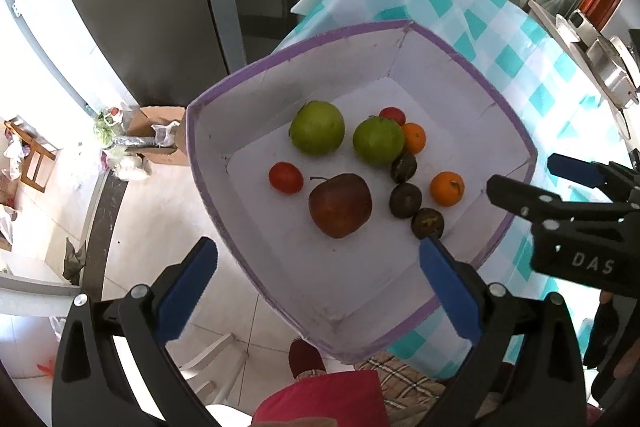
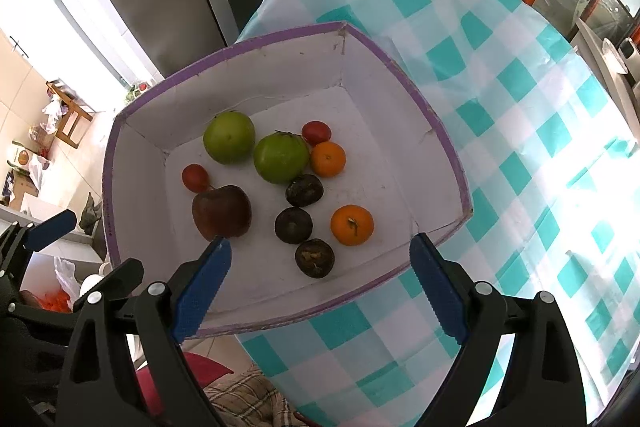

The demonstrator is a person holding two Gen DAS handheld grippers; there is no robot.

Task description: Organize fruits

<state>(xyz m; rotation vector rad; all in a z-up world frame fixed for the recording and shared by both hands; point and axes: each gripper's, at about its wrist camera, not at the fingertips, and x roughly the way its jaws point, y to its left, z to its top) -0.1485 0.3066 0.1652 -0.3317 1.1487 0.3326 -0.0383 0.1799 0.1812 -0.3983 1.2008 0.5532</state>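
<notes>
- We see our left gripper spread wide, pinching nothing, hovering above the near edge of the white box.
- Our right gripper is equally spread and empty, over the box's near wall.
- "DAS" shows on the right gripper's body.
- Inside the box: red apple, two green apples, oranges, tomatoes, dark fruits.

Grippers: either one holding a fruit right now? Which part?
Nothing held. Left gripper and right gripper are both open, fingers apart above the box; the red apple and other fruit lie loose inside.
</notes>
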